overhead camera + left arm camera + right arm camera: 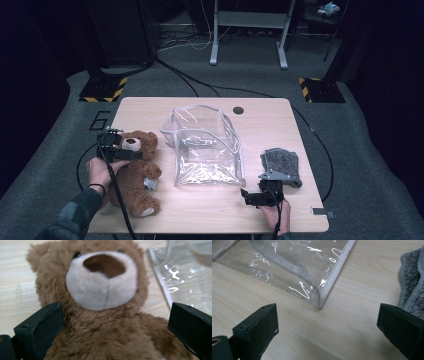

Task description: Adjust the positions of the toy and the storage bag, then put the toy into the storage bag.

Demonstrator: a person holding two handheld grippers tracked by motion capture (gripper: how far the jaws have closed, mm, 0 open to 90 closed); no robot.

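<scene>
With the teddy bear (132, 172) lying just left of the clear plastic bag (207, 147), the left gripper (112, 150) straddles its neck with jaws wide, pre-grasp; next, close on the plush, while the right gripper (255, 196), also wide, hovers near the bag's corner.

dim room, grey carpet (210, 75), grey desk frame (248, 30) behind the wooden table (260, 117).

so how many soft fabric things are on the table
2. The brown teddy bear lies at the table's left edge, beside the clear plastic bag. The grey cloth sits near the right edge. Nothing soft shows inside the bag.
</scene>
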